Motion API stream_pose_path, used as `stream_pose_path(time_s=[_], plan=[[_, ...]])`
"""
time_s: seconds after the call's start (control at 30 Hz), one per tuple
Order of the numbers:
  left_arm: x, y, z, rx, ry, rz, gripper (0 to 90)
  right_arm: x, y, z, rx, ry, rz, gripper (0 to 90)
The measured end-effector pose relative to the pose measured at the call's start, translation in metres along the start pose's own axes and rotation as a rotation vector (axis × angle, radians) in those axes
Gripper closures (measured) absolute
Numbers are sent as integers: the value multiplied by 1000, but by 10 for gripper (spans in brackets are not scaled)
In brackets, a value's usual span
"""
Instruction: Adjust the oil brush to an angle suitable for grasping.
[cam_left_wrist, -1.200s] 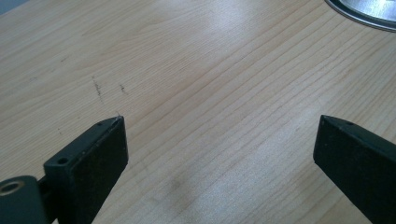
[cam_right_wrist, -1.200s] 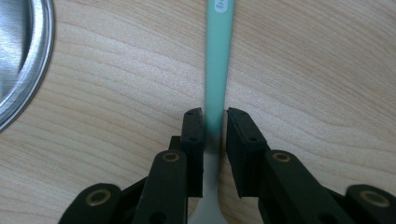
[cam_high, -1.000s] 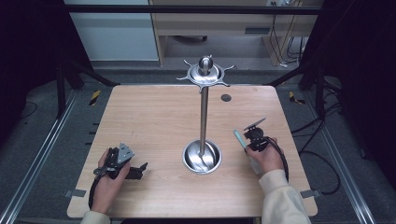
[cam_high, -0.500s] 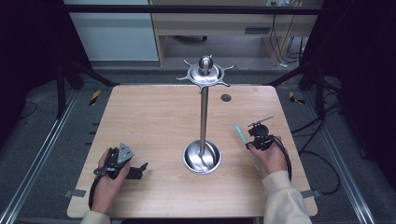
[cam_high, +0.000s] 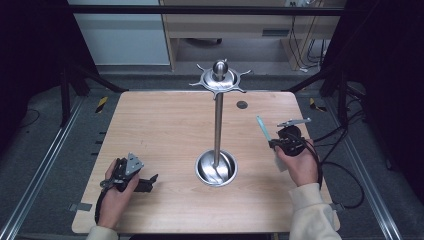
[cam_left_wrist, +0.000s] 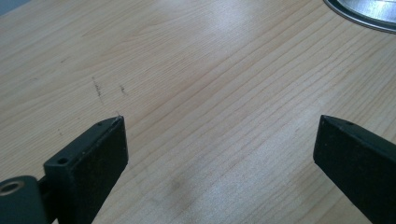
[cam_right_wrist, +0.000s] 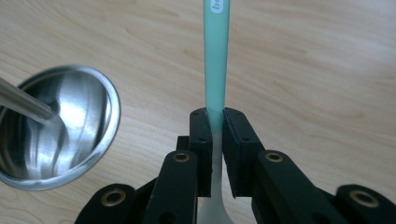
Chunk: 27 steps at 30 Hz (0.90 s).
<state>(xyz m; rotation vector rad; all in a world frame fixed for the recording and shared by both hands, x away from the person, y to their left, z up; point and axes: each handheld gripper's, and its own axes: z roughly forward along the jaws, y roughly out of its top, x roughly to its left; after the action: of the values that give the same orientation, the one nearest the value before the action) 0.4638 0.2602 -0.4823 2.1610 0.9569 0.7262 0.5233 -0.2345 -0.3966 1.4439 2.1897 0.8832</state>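
- The right gripper (cam_high: 272, 142) is clamped on the handle of a mint-green utensil (cam_high: 263, 128), a spoon or spatula by the look of its pale lower end; in the right gripper view the jaws pinch it where green fades to white (cam_right_wrist: 214, 122).
- The utensil stands tilted above the table (cam_high: 160, 125), to the right of the steel hanging stand (cam_high: 218, 115), apart from it.
- The left gripper (cam_high: 145, 184) rests low on the wood at the near left, its jaws spread wide with nothing between them (cam_left_wrist: 219, 154).
- Judged from this, the step in hand is carrying the utensil up to the stand's hooked crown (cam_high: 219, 80).
- To do it well: hold the clamp firm, since the handle is slim and smooth and could pivot; raise the handle's tip to hook height before closing in; approach a hook from outside, clear of the pole, so the stand is not knocked.
- Whether the handle end has a hanging hole is not clear.
- Count: one utensil, one stand with one round dish base (cam_high: 216, 168), two grippers, one small dark round spot (cam_high: 242, 104) on the table behind the stand.
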Motion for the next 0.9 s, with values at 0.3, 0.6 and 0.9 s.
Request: stream_pose_path(time_s=[0.3, 0.6, 0.9], plan=[[0, 0, 0, 0, -2, 0, 27, 10, 13, -35, -121, 35, -21, 827], [0, 0, 0, -1, -1, -1, 27, 20, 22, -61, -220, 62, -40, 827], [0, 0, 0, 3, -4, 1, 27, 26, 26, -77, -288, 96, -57, 827]])
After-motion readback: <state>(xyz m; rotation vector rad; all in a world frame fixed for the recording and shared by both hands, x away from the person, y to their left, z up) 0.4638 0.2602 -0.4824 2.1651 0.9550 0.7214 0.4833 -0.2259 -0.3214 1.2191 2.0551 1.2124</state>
